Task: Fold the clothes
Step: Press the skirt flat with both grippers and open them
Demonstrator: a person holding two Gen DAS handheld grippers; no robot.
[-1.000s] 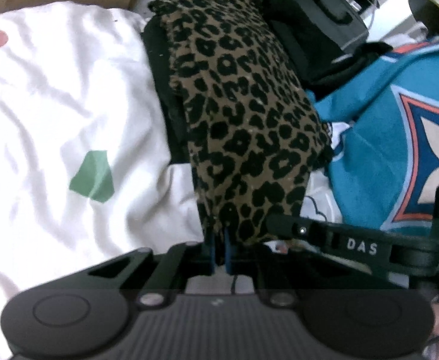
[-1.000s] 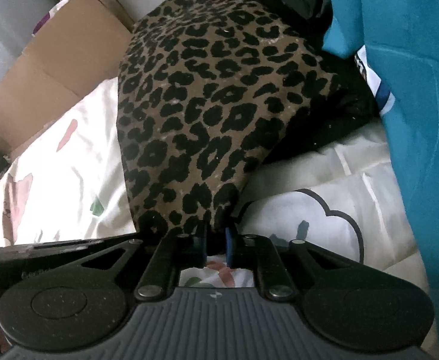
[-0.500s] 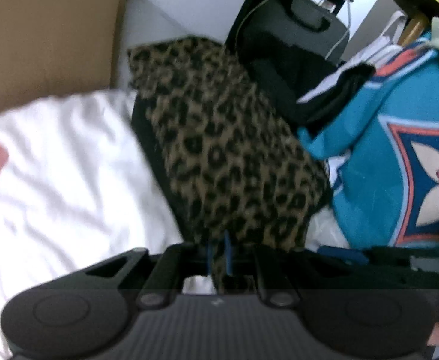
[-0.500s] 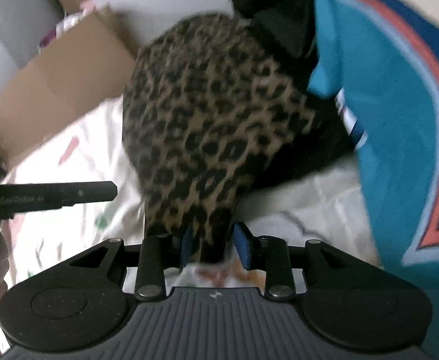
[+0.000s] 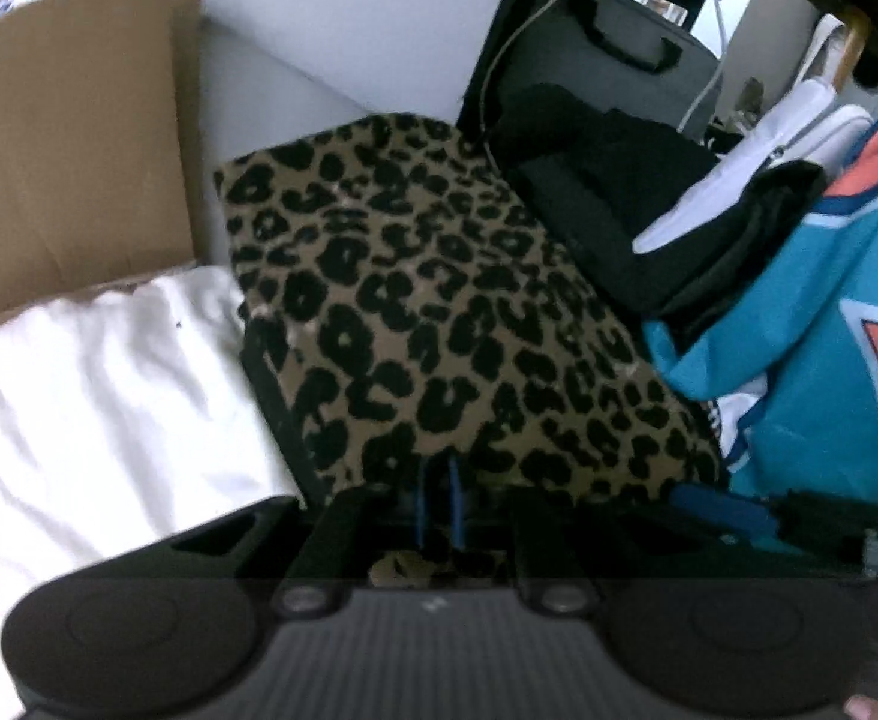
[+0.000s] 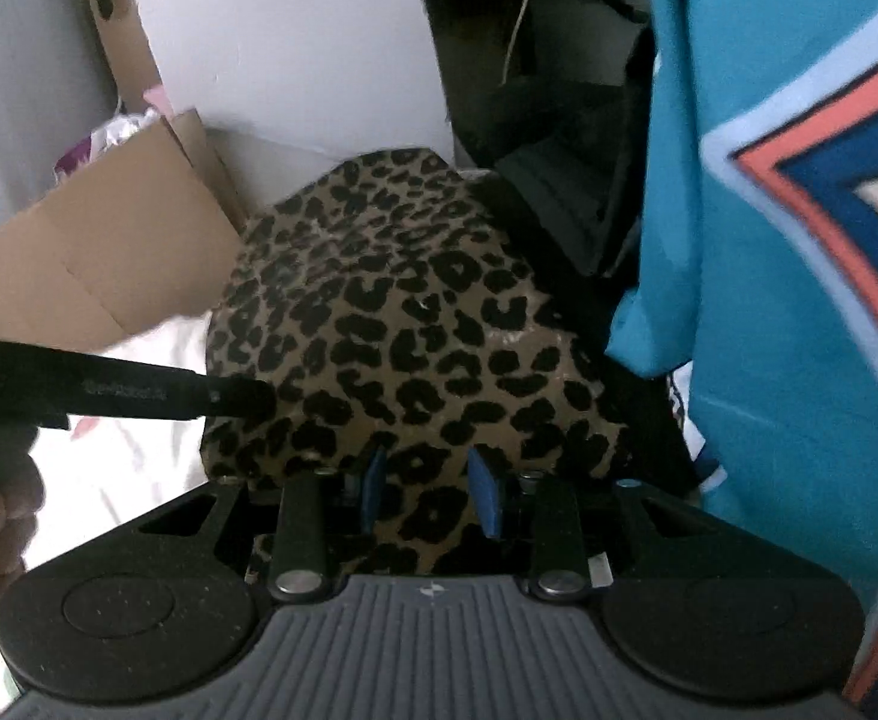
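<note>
The leopard cloth [image 5: 439, 324] is soft and floppy. The left hand-held gripper [image 5: 437, 495] pinches its near edge. The right hand-held gripper [image 6: 430, 495] is open around that edge; pinch there.

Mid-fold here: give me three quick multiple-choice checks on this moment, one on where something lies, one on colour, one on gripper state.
1. Which side of the leopard-print garment is the white sheet on in the left wrist view?
A. left
B. right
C. on top of it

2. What colour are the right gripper pads?
A. red
B. blue
C. white

3. How do the right gripper's jaws stand?
A. clamped tight on a fold
B. spread, with cloth lying between
C. out of view

Answers: 1 A, the sheet fills the left of that view. 2 B, both pads show blue. 3 B, a wide gap separates the pads, while the left gripper pinches the garment's edge.
</note>
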